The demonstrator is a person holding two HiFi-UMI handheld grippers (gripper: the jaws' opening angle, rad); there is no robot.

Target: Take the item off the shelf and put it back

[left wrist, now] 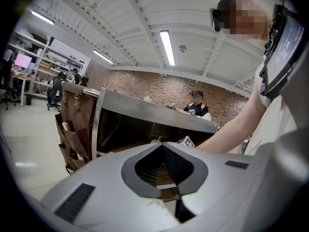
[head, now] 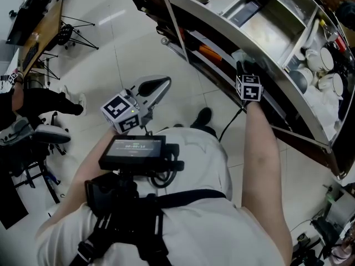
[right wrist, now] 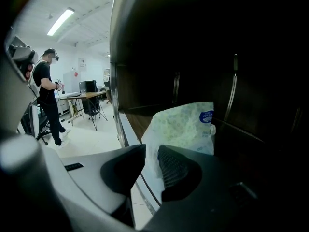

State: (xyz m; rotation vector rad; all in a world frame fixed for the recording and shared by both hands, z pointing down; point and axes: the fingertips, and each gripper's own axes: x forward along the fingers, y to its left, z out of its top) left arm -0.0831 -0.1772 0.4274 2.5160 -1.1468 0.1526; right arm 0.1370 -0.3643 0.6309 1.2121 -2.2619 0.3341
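A pale green patterned packet (right wrist: pixel 186 124) with a blue round label stands just inside the dark lower level of the metal shelf unit (head: pixel 222 32). My right gripper (right wrist: pixel 151 153) reaches into that level at the shelf's front edge. Its jaws stand apart with the packet's near edge in the gap, and the pads do not press on it. In the head view the right gripper (head: pixel 244 68) sits at the shelf opening beside the packet (head: pixel 243 55). My left gripper (head: pixel 165 83) is held out over the floor in front of my chest, shut and empty, with its tips (left wrist: pixel 162 146) together.
White cups (head: pixel 327 60) and trays sit on the shelf's upper level. A brown hanging organiser (left wrist: pixel 72 124) is fixed to the shelf's end. A tripod (head: pixel 72 29) and desks stand at the far left. One person (right wrist: pixel 48 91) stands by a desk and another (left wrist: pixel 197 105) behind the shelf.
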